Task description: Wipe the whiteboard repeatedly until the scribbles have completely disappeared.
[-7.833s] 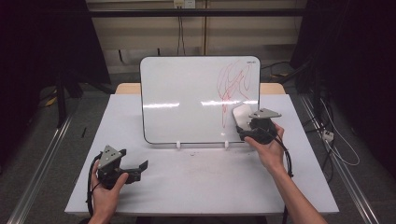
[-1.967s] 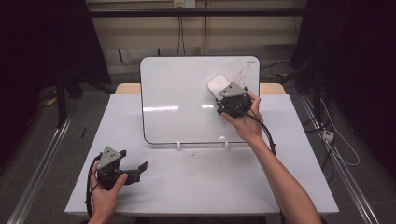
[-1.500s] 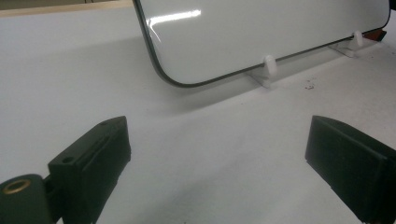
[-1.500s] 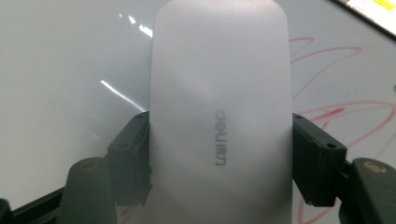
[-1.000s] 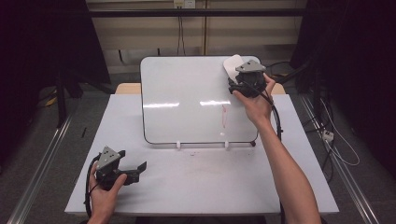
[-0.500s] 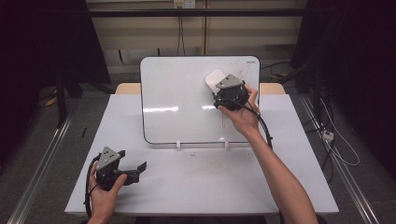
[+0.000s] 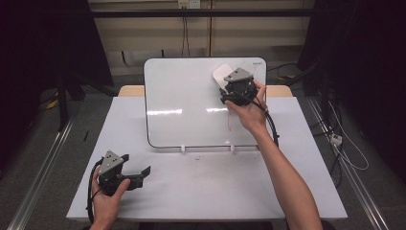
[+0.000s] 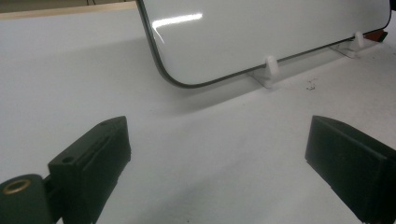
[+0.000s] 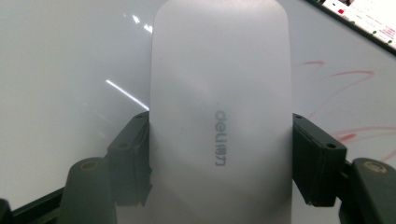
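Glossy whiteboard (image 7: 191, 105), smooth rounded eraser (image 9: 219, 107)

Ahead of you at twelve o'clock the whiteboard (image 7: 191, 110) stands propped on two small white clips (image 7: 183, 148) and blocks any straight reach to the worktop's (image 7: 210, 187) far edge. Your right tongs (image 7: 229, 88) with the white eraser (image 7: 222, 75) sit against its upper corner at one o'clock. From nine through six to three o'clock the worktop lies bare; your left tongs (image 7: 143, 172) rest at seven o'clock, well apart from the board.
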The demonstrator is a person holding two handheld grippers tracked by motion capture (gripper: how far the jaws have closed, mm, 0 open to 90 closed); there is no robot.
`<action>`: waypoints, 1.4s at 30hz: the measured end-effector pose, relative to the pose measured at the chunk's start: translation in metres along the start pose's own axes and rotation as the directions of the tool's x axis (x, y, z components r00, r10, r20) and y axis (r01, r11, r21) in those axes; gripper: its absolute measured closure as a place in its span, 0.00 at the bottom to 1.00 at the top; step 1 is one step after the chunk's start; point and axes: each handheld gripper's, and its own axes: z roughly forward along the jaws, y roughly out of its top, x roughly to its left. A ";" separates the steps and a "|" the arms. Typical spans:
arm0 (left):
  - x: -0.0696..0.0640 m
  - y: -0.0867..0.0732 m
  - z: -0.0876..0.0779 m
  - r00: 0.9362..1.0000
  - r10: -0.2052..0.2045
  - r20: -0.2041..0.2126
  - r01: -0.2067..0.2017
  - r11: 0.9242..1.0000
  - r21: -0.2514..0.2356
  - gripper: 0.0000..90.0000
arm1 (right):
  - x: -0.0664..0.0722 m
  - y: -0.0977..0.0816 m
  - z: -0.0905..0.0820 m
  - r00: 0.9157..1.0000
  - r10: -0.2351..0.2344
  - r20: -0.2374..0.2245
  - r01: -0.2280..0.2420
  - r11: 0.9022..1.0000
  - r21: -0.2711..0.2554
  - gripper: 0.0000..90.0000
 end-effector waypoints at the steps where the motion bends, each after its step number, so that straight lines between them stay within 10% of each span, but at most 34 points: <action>1: 0.000 0.000 0.000 1.000 0.002 -0.018 -0.002 1.000 0.000 0.07 | -0.003 0.001 0.000 1.000 0.006 0.004 -0.006 1.000 0.001 0.35; 20: 0.002 -0.002 -0.002 0.999 -0.019 -0.028 0.019 1.000 -0.005 0.06 | -0.060 -0.016 -0.012 0.982 0.159 0.100 -0.160 0.987 0.004 0.35; 42: 0.001 0.000 0.001 1.000 -0.012 -0.026 0.012 1.000 -0.002 0.06 | 0.001 -0.068 -0.026 0.999 0.029 0.045 -0.029 1.000 0.004 0.35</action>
